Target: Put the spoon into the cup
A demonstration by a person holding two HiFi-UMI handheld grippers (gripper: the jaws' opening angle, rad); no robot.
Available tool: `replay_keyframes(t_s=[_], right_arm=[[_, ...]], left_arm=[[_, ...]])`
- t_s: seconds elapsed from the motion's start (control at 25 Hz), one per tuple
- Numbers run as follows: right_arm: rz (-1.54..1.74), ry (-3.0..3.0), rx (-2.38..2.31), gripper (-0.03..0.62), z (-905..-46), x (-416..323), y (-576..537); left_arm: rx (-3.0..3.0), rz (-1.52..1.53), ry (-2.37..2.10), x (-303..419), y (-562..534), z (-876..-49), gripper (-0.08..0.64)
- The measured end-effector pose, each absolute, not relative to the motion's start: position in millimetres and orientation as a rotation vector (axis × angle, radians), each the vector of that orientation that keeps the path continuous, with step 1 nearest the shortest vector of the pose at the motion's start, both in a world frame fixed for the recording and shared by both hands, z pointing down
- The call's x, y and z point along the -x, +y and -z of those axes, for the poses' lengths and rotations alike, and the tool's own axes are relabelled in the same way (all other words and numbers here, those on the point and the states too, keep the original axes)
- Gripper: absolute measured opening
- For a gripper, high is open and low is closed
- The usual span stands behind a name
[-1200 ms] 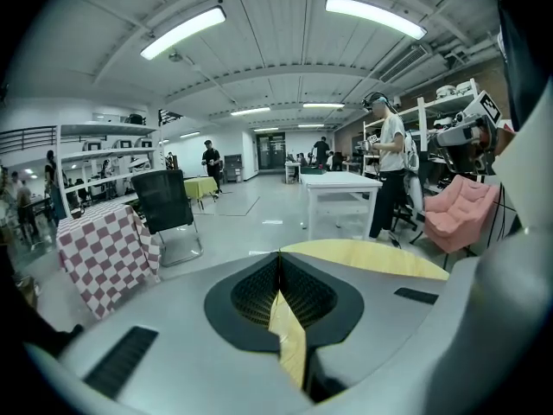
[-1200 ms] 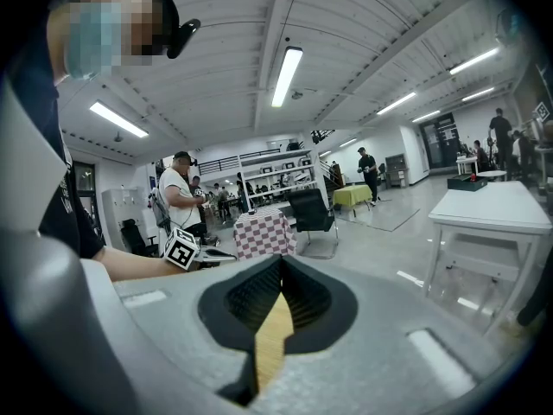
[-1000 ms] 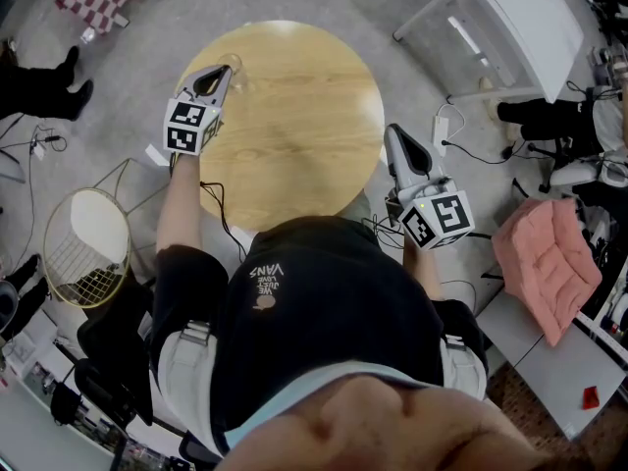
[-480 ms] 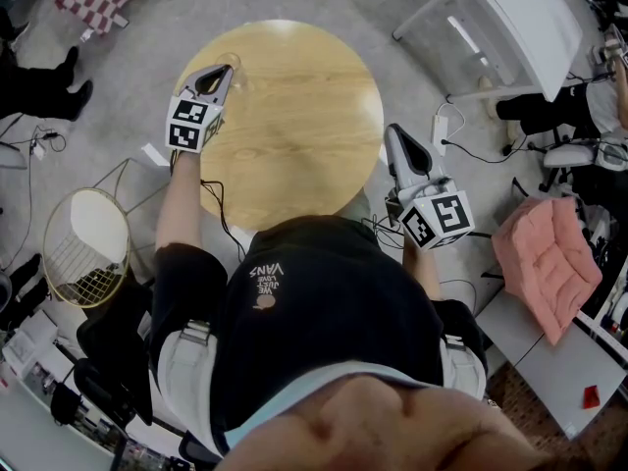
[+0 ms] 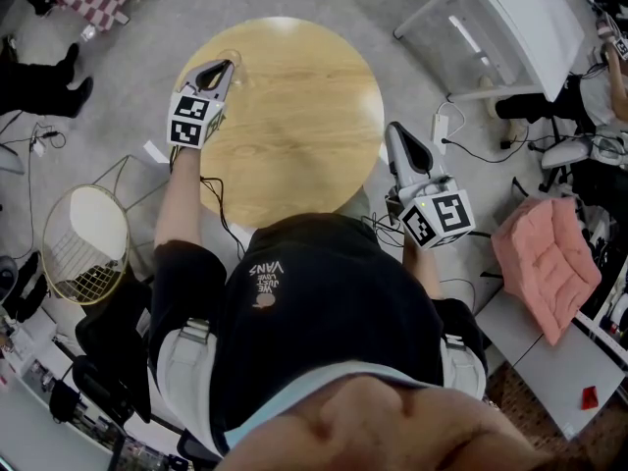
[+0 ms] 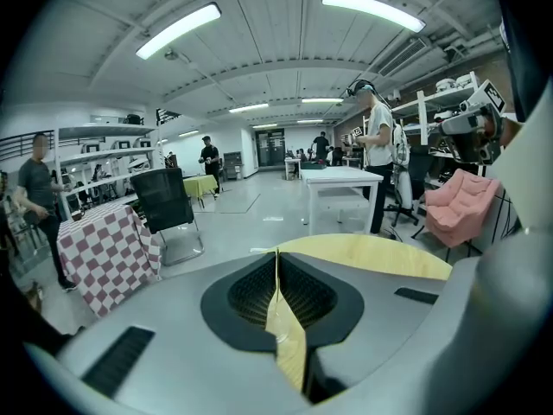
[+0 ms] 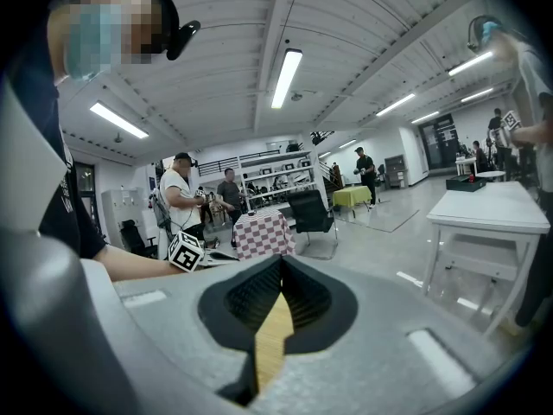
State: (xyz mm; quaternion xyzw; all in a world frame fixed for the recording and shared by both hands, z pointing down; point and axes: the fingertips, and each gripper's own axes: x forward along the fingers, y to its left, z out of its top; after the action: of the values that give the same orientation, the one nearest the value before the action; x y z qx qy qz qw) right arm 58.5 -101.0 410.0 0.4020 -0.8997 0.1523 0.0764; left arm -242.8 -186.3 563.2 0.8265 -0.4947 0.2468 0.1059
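Note:
A round wooden table [image 5: 294,116] lies in front of me in the head view. My left gripper [image 5: 227,65] reaches over the table's far left edge; in the left gripper view its jaws [image 6: 276,254] meet in a thin line with nothing between them. A faint clear rim, perhaps the cup [image 5: 236,60], shows right at its tips. My right gripper [image 5: 392,129] hangs just off the table's right edge, and its jaws [image 7: 281,259] are also closed on nothing. I see no spoon in any view.
A round wire basket [image 5: 86,245] stands on the floor at the left. White tables [image 5: 520,18] are at the upper right, with a pink cushion [image 5: 547,263] at the right. Cables [image 5: 461,145] trail across the floor. People stand around the room.
My left gripper has crept slightly farther away over the table edge. The right gripper has stayed put. Bystanders' legs at the upper left have shifted.

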Motion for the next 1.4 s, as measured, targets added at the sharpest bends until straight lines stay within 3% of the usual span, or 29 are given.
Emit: replay_keyframes(t_s=[0.28,0.4,1.4], right_arm=[[-0.455,-2.700,-1.198,-0.002,-411.0,-59.3,-99.6],[-0.455,-2.699,-1.202,-0.003,-411.2,-59.5,-99.2],[-0.436,-2.720,-1.196,-0.003,-402.7,-65.0,-88.8]], left_arm=[[-2.452,-0.711,-1.461,238.2,-186.0,-562.0,0.012],[-2.448,-0.706,-1.470,239.1,-186.5,-561.5,0.048],[-2.475,-0.657,-1.489,232.3,-173.5,-542.6,0.052]])
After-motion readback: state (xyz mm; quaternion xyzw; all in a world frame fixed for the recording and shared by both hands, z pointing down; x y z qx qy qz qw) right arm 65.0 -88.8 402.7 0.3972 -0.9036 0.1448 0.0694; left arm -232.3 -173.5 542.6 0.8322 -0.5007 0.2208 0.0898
